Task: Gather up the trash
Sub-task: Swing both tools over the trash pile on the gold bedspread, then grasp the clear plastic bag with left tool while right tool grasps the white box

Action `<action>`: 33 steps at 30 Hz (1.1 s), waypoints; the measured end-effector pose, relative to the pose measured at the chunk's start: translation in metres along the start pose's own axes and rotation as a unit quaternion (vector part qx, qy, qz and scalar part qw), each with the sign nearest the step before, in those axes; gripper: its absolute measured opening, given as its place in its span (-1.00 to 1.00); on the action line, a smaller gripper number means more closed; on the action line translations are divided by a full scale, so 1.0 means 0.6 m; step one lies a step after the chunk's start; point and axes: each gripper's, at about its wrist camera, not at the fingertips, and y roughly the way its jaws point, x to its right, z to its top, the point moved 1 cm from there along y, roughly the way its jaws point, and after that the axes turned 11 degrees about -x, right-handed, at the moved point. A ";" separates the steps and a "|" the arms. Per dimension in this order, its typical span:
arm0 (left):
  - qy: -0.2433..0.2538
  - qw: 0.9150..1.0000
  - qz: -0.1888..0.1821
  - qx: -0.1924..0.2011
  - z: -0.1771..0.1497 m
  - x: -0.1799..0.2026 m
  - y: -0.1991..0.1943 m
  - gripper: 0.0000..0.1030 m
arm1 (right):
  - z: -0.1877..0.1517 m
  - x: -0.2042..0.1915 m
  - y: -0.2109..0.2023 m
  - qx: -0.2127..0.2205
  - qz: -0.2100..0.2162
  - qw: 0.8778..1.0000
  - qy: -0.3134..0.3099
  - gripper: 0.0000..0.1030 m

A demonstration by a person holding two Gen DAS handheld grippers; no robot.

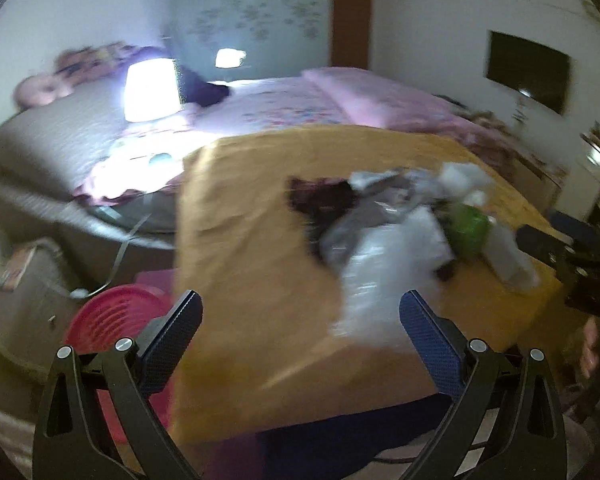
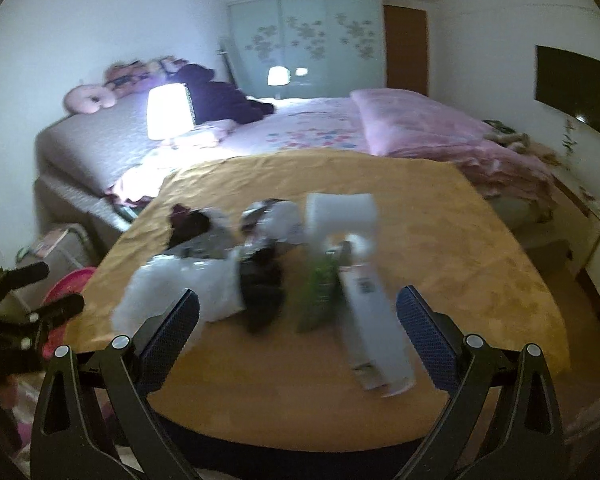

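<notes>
A blurred heap of trash lies on a table under a mustard-yellow cloth (image 1: pixel 260 216) (image 2: pixel 440 248). It holds a clear plastic bag (image 1: pixel 384 264) (image 2: pixel 180 288), a dark wrapper (image 1: pixel 324 200) (image 2: pixel 262 292), a green packet (image 1: pixel 466 230) (image 2: pixel 320 296), a long white box (image 2: pixel 376 328) (image 1: pixel 508 256) and crumpled white paper (image 2: pixel 340 212) (image 1: pixel 460 176). My left gripper (image 1: pixel 300 324) is open and empty, just short of the plastic bag. My right gripper (image 2: pixel 298 320) is open and empty, its jaws either side of the green packet and white box, above them.
A red plastic basket (image 1: pixel 112 320) (image 2: pixel 66 284) stands on the floor left of the table. Behind the table is a bed (image 2: pixel 320 128) with a pink quilt and a lit lamp (image 1: pixel 152 90). A wall TV (image 2: pixel 576 88) hangs at right. The other gripper shows at each view's edge (image 1: pixel 580 264) (image 2: pixel 16 312).
</notes>
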 end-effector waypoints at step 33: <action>-0.006 0.998 -0.068 -0.014 0.029 0.010 0.041 -0.17 | -0.031 0.096 0.111 -0.088 -0.016 0.996 0.028 0.46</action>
